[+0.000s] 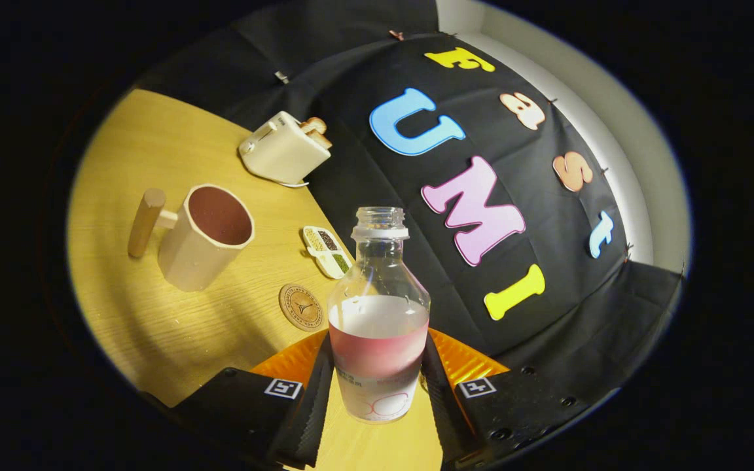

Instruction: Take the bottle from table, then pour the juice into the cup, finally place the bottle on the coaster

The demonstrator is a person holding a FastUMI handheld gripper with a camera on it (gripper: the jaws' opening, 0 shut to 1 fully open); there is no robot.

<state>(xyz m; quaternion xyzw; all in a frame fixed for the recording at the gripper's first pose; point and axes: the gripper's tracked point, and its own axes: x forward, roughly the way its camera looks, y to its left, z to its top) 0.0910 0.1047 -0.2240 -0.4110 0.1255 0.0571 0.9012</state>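
Observation:
An uncapped clear bottle (378,314) with pink juice in its lower half stands between my fingers, and my gripper (377,386) is shut on the bottle's lower body. The view is tilted, so the table slants. A cream cup (205,237) with a wooden handle stands beyond the fingers to the left, its mouth open toward me. A round brown coaster (300,307) lies flat on the table between the cup and the bottle, just left of the bottle.
A cream toaster (284,148) with bread slices sits far back by the cloth wall. A small divided dish (327,250) with dark contents lies behind the coaster. The wooden table (154,327) spreads left of the bottle.

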